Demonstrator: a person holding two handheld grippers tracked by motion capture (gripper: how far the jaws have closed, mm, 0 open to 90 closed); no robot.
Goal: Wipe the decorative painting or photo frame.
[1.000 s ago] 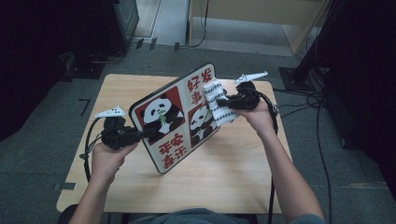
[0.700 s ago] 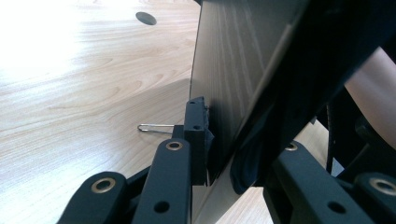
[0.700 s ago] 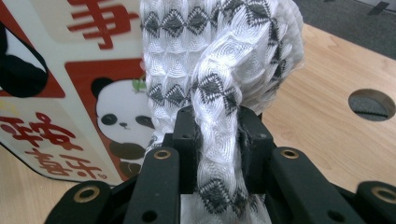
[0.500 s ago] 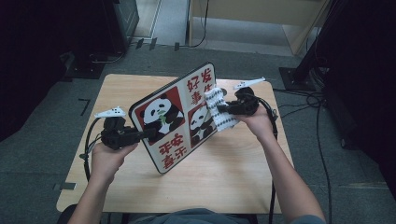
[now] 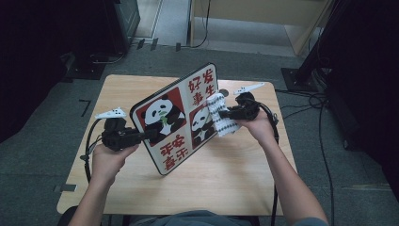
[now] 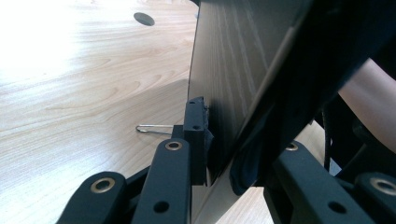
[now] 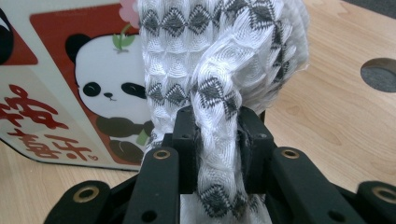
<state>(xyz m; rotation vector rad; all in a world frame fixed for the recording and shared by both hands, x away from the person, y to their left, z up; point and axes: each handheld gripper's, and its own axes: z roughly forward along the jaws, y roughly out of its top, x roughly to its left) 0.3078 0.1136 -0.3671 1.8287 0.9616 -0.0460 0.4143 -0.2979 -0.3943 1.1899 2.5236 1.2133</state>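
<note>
A square board (image 5: 174,117) printed with pandas and red characters stands tilted on one edge over the wooden table (image 5: 235,179). My left gripper (image 5: 151,134) is shut on the board's left edge; in the left gripper view its jaws clamp the board's thin edge (image 6: 219,154), whose wood-grain back (image 6: 233,70) faces the camera. My right gripper (image 5: 222,114) is shut on a bunched white cloth with a grey diamond pattern (image 5: 222,120), which rests against the board's printed face. In the right gripper view the cloth (image 7: 219,84) bulges between the jaws, beside a panda picture (image 7: 109,93).
A round cable hole (image 5: 224,92) is cut in the table behind the board, also seen as a dark hole (image 7: 380,72) at right. Black cables (image 5: 91,141) trail from both grippers. Dark equipment and cables (image 5: 320,94) lie on the grey floor around the table.
My right gripper and the cloth have slid slightly down across the board's face. The left gripper and the board have stayed put.
</note>
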